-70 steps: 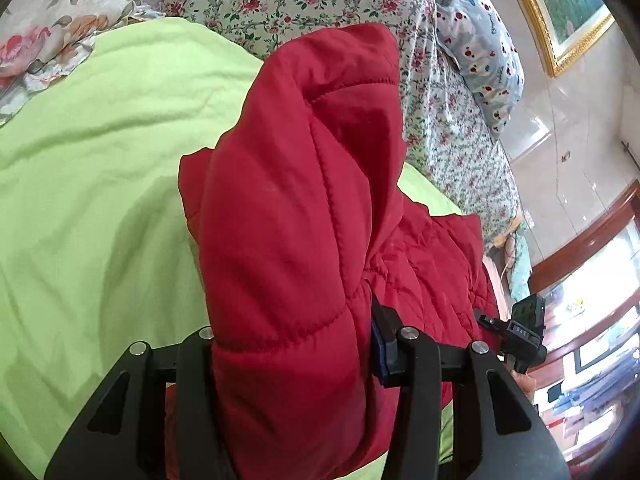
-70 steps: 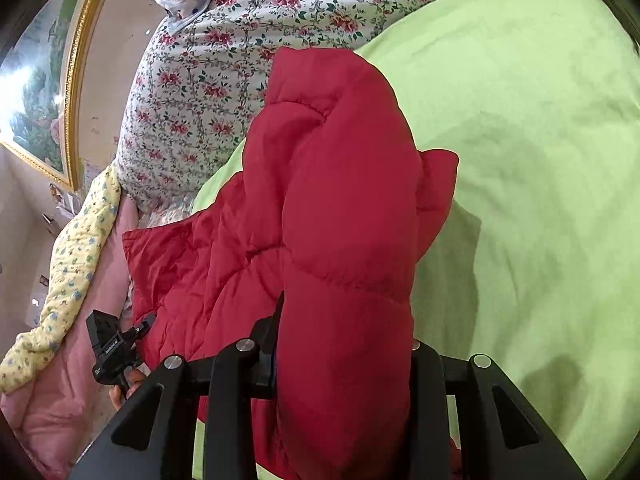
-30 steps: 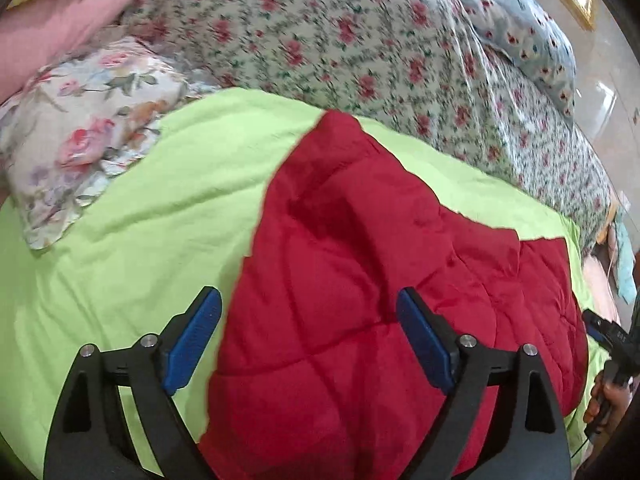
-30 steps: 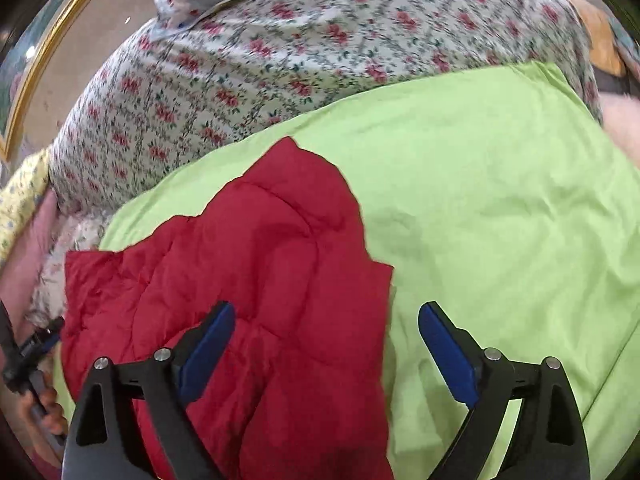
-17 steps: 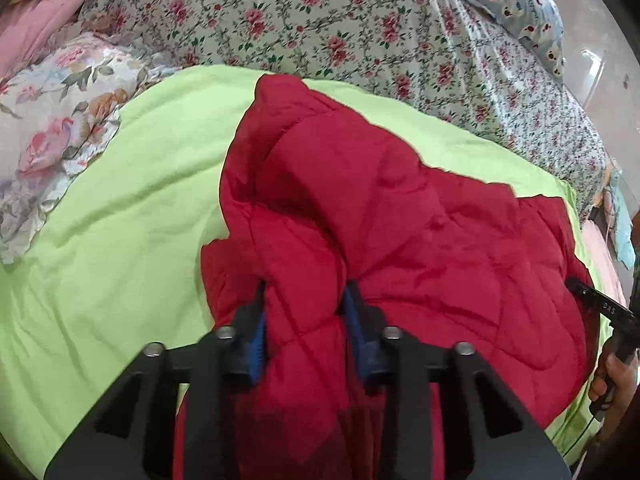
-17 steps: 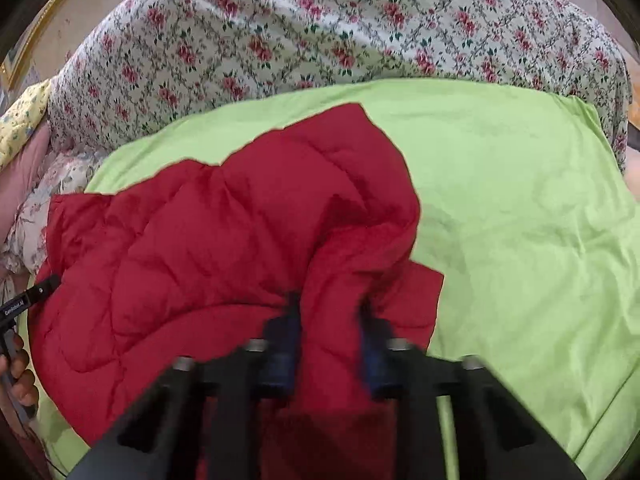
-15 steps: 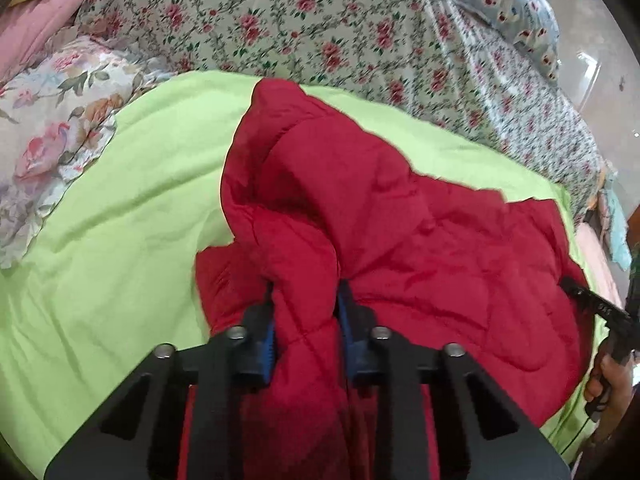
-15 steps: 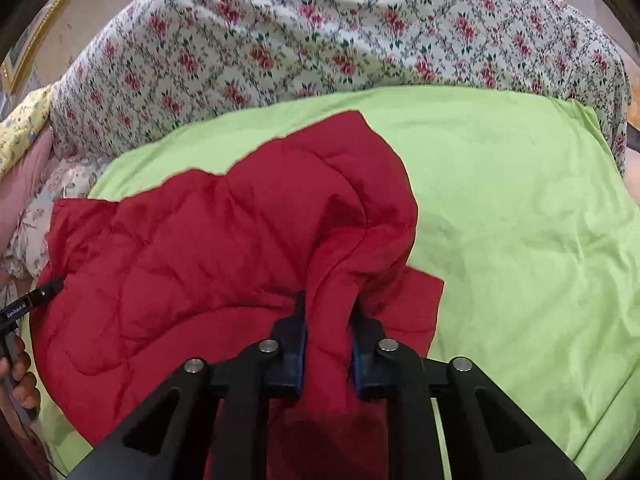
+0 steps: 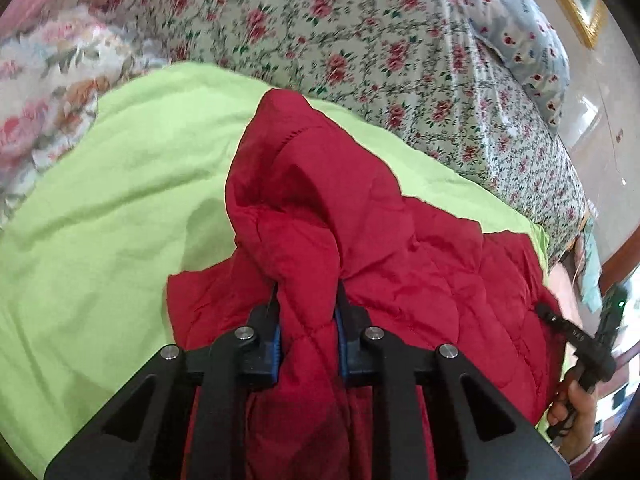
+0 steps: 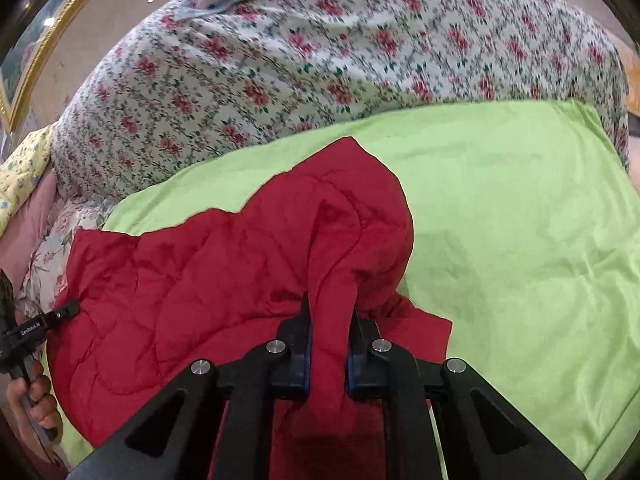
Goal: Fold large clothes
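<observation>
Closest to me, my left gripper [image 9: 307, 320] is closing, its jaws narrow and pinching a bunched fold of the red quilted jacket [image 9: 360, 240] between the blue pads [image 9: 276, 340]. Same on the other side: my right gripper [image 10: 329, 344] is clamped tight on another gathered ridge of that jacket, fabric rising in a hump just past the jaws. The jacket lies spread between the two grips on the lime-green sheet [image 9: 100, 200], one flap poking out flat at the near edge. In the right view I catch the left hand [image 10: 36, 400] on its handle at the frame's edge. Beyond the sheet sits the rose-print quilt [image 10: 320, 60], and past that a blue spotted pillow [image 9: 520, 32].
</observation>
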Available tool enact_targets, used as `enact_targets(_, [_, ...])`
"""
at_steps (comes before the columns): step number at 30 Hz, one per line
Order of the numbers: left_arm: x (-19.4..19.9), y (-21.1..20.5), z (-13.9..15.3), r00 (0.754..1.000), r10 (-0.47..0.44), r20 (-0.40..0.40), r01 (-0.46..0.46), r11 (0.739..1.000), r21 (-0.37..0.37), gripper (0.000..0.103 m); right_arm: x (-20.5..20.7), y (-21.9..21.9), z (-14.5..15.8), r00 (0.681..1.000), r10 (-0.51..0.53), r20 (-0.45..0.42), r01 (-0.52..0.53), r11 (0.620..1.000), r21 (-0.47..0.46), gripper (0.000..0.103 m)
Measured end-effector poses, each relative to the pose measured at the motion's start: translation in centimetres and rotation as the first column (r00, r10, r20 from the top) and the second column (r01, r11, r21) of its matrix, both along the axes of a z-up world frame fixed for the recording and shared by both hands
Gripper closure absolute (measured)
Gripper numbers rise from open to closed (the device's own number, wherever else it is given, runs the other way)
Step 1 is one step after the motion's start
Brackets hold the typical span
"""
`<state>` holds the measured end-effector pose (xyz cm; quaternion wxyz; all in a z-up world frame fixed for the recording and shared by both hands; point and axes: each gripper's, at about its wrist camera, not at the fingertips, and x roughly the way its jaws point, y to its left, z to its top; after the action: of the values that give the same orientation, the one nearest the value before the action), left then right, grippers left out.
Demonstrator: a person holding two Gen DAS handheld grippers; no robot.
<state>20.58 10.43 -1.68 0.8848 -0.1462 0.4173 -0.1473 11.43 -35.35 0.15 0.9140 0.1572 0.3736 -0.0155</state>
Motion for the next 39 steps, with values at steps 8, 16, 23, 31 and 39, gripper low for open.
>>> enact_targets(8, [1.4, -1.0, -1.5, 0.999, -0.003, -0.039, 0.003, 1.000, 0.019, 0.086, 1.8, -1.0, -2.3, 0.998, -0.031, -0.060, 0.033, 0.999, 0.042, 0.092])
enact_targets(16, [2.2, -1.1, -2.3, 0.998, -0.002, -0.059, 0.003, 1.000, 0.015, 0.086, 2.2, -0.9, -3.0, 0.996, -0.035, -0.079, 0.038, 0.999, 0.038, 0.092])
enact_targets(23, [2.7, -1.6, -2.5, 0.998, -0.003, -0.066, 0.005, 0.999, 0.035, 0.085, 2.8, -0.9, -3.5, 0.995, -0.034, -0.095, 0.038, 0.998, 0.041, 0.091])
enact_targets(31, [2.4, -2.8, -2.3, 0.998, 0.020, -0.054, -0.012, 0.990, 0.144, 0.070, 2.8, -1.7, -4.3, 0.995, -0.049, -0.084, 0.057, 0.994, 0.091, 0.079])
enact_targets(39, [1.1, -1.8, -1.8, 0.998, 0.034, -0.047, -0.029, 0.994, 0.106, 0.031, 2.0, -1.4, -3.7, 0.997, -0.049, -0.063, 0.054, 0.996, 0.071, 0.064])
